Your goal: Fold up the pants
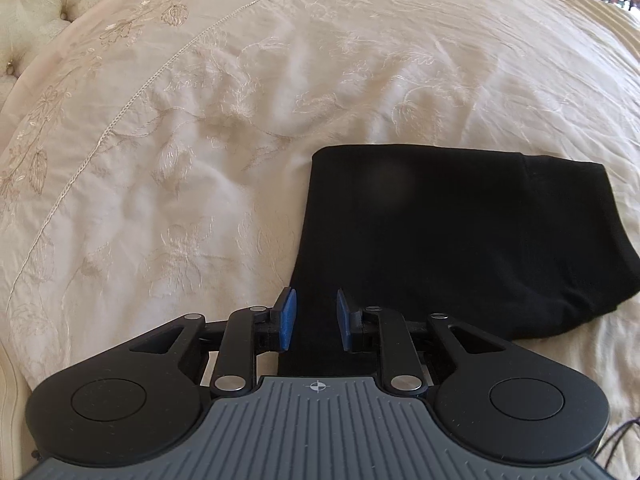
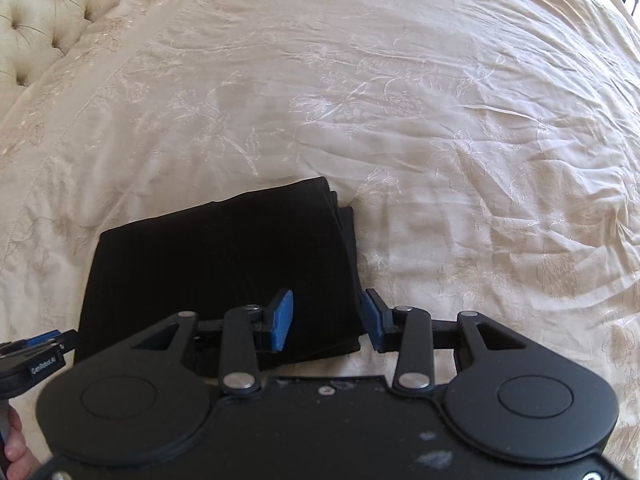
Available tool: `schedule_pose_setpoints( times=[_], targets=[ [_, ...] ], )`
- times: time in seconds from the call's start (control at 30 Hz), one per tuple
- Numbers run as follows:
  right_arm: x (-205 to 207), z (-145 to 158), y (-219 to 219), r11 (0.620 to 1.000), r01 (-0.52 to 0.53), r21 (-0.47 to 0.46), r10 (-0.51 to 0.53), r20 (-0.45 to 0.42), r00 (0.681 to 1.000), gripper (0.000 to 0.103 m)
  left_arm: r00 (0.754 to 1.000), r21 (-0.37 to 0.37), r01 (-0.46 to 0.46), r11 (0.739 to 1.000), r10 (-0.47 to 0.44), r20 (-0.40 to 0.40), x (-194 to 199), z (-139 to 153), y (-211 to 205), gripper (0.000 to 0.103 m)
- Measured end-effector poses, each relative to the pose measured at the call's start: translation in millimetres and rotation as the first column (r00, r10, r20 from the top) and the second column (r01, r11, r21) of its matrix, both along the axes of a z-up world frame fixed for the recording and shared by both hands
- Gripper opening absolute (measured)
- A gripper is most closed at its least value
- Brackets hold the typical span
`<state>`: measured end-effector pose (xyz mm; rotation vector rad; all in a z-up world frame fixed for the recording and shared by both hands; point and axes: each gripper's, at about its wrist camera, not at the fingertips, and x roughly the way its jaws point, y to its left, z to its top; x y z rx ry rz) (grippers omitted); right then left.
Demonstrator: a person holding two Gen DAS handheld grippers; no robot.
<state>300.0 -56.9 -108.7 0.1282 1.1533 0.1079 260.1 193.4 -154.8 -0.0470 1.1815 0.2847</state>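
Bedspread (image 1: 200,160): cream, embroidered with flowers, rumpled; covers the whole working surface. A tufted headboard (image 2: 36,32) shows at the far left corner of both views.

Pants (image 1: 460,240): black, lying on the bedspread as a compact, roughly rectangular bundle just ahead of both grippers. In the right wrist view the right-hand edge shows several stacked layers (image 2: 344,232), so the garment reads as folded over more than once. The top face lies flat; the far right end in the left wrist view bulges a little.

Left gripper (image 1: 313,318): above the near left part of the bundle, jaws standing narrowly apart, blue pads clear of the cloth, nothing held. Its tip also appears at the left edge of the right wrist view (image 2: 52,340), with part of the person's hand (image 2: 14,440) below it.

Right gripper (image 2: 327,320): above the near right corner of the bundle, jaws moderately apart, nothing pinched between the pads.

Progress, as a judgement: folding appears complete or nearly so; both grippers are free of the cloth. What may remain is squaring the layered edge or pressing down the bulged end.
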Motion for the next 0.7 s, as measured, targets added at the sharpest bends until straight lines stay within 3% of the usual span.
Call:
schedule_pose_setpoints(
  times=[0.3, 0.4, 0.53, 0.7],
  targets=[
    [-64.8, 21.7, 5.2, 0.995, -0.075, 0.062, 0.072, 0.042, 0.996, 0.041, 0.998, -0.03, -0.06, 0.998, 0.061, 0.032, -46.6, 42.9, -24.7, 0.022],
    [-85.7, 30.7, -3.1, 0.992, -0.094, 0.083, 0.089, 0.065, 0.994, 0.041, 0.997, -0.012, -0.06, 0.998, 0.06, 0.055, -62.7, 58.2, -40.0, 0.023],
    [-107.4, 45.4, -12.9, 0.988, -0.117, 0.103, 0.106, 0.106, 0.989, 0.041, 0.993, 0.01, -0.061, 0.998, 0.06, 0.099, -82.1, 74.5, -58.1, 0.032],
    [-124.4, 58.1, -24.2, 0.982, -0.135, 0.13, 0.115, 0.152, 0.982, 0.041, 0.991, 0.027, -0.051, 0.998, 0.047, 0.128, -102.9, 87.3, -76.2, 0.032]
  ],
)
